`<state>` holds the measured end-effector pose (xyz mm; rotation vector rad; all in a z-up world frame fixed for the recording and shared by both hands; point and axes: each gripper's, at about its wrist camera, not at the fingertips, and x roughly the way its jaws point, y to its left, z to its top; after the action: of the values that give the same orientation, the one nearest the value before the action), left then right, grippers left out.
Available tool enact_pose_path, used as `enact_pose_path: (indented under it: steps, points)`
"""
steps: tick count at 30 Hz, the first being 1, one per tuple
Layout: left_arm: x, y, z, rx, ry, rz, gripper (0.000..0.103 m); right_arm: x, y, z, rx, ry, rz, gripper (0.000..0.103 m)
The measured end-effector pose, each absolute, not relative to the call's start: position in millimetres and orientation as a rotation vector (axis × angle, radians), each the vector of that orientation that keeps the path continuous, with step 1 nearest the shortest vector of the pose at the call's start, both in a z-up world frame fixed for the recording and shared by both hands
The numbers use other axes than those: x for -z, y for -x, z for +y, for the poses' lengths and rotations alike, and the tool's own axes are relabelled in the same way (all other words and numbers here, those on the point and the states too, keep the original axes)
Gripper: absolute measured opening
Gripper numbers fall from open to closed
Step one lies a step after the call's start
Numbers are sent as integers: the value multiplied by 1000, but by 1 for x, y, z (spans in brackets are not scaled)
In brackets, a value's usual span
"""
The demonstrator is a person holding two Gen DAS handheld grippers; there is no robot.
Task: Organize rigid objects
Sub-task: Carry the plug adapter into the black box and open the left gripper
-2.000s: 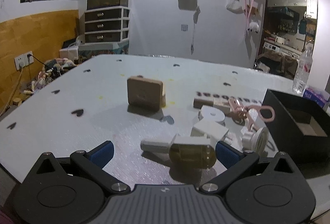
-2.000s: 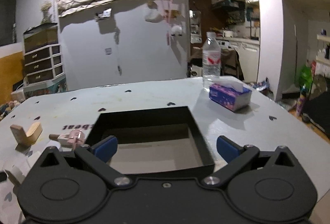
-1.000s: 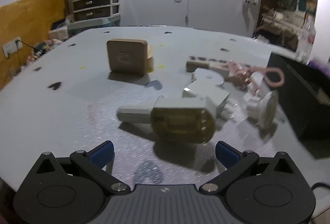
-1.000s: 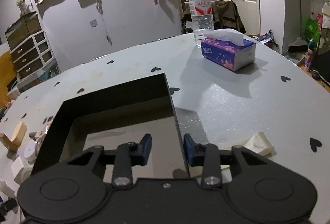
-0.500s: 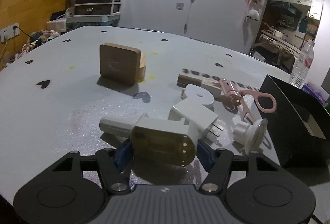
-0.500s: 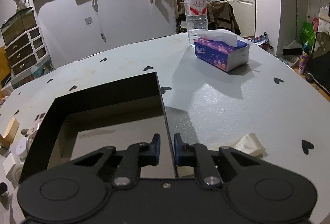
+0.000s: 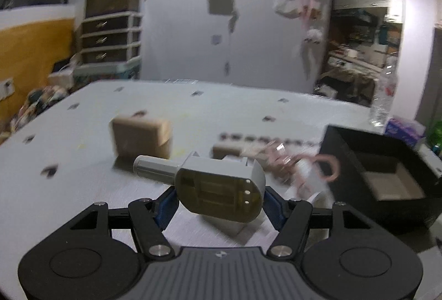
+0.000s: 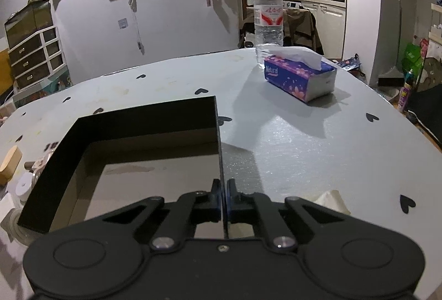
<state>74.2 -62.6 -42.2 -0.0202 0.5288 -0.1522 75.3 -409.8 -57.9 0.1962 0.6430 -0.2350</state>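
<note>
- Gripping the grey device [image 7: 221, 184], the left tongs [image 7: 219, 203] now hold it clear of the counter [image 7: 83, 189]; earlier it lay there.
- Right tongs [image 8: 223, 196], previously spread, now pinch the black box [image 8: 219, 134] wall.
- Only the right view shows the tissue box [image 8: 299, 77].

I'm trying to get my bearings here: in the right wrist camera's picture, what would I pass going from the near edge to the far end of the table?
Right gripper, shut on the thin wall of the black open box → purple flowered tissue box → clear plastic water bottle with a red label.
</note>
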Motion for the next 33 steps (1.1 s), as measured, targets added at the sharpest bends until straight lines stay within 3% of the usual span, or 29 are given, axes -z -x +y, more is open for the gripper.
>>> enact_pose_path:
  steps: [15, 27, 33]
  points:
    - [13, -123, -208, 676, -7, 558, 66, 60, -77, -418, 163, -195, 638, 4]
    - [45, -212, -292, 566, 129, 1063, 66, 60, -79, -420, 132, -174, 647, 5]
    - [55, -241, -313, 495, 204, 1159, 67, 60, -79, -422, 124, -183, 646, 5]
